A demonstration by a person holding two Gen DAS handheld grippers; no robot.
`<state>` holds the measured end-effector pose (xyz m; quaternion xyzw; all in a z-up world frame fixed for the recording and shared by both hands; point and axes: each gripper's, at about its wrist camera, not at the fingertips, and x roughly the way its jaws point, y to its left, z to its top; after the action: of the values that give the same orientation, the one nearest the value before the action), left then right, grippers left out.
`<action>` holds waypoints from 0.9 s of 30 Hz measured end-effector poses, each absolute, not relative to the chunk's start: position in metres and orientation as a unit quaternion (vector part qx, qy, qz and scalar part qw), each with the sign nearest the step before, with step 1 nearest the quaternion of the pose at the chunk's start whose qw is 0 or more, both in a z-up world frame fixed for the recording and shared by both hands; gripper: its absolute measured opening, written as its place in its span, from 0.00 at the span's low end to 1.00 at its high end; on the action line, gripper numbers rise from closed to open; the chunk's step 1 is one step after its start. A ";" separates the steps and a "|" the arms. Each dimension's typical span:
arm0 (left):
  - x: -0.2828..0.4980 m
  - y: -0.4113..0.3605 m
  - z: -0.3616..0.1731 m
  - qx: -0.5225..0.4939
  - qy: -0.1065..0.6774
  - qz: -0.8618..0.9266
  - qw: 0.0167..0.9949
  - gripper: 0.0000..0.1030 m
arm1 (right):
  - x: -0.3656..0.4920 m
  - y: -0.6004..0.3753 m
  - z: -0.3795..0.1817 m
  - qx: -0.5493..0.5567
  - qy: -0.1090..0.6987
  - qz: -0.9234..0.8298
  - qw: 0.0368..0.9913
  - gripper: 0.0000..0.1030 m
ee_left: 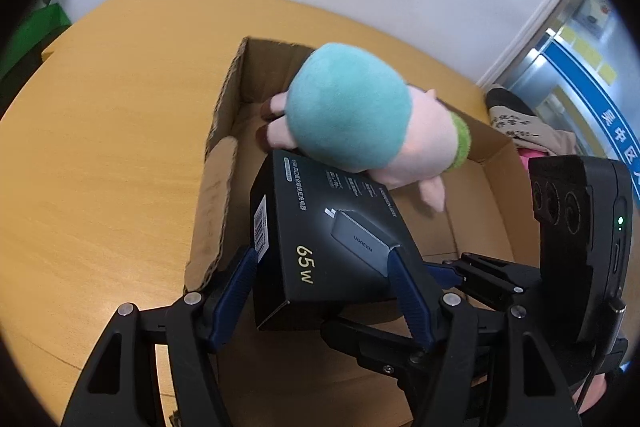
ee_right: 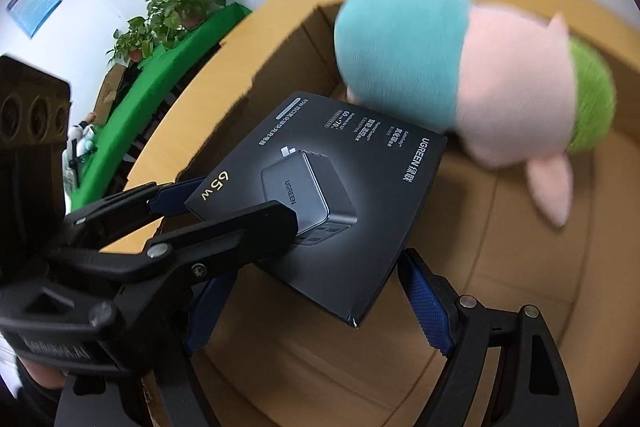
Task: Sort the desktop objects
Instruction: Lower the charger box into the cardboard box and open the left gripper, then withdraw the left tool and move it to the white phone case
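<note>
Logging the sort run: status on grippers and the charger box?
Left gripper shut on charger box, over carton. Right gripper open, empty. Plush toy just ahead, possibly in the way.

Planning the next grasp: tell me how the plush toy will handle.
The plush toy looks fuzzy and stuffed, so it probably squashes when squeezed and is light for its size. Its rounded body may roll if pushed; breakage seems unlikely.
</note>
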<state>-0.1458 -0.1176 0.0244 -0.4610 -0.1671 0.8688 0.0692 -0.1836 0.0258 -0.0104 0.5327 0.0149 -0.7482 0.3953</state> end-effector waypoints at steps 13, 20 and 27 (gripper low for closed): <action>-0.078 -0.108 0.075 -0.375 -0.151 0.911 0.081 0.66 | -0.123 0.126 0.054 0.440 0.028 -0.814 0.378 0.91; -0.010 -0.070 0.077 -0.332 -0.098 0.936 0.064 0.76 | -0.068 0.253 0.068 0.386 -0.007 -0.878 0.281 0.90; 0.028 -0.055 0.065 -0.359 -0.122 0.922 0.081 0.06 | -0.016 0.302 0.074 0.353 -0.042 -0.895 0.268 0.24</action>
<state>0.0281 -0.0548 0.0653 -0.3594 -0.1224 0.9216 0.0806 -0.0157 0.3021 0.0741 0.3530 -0.0418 -0.8954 0.2682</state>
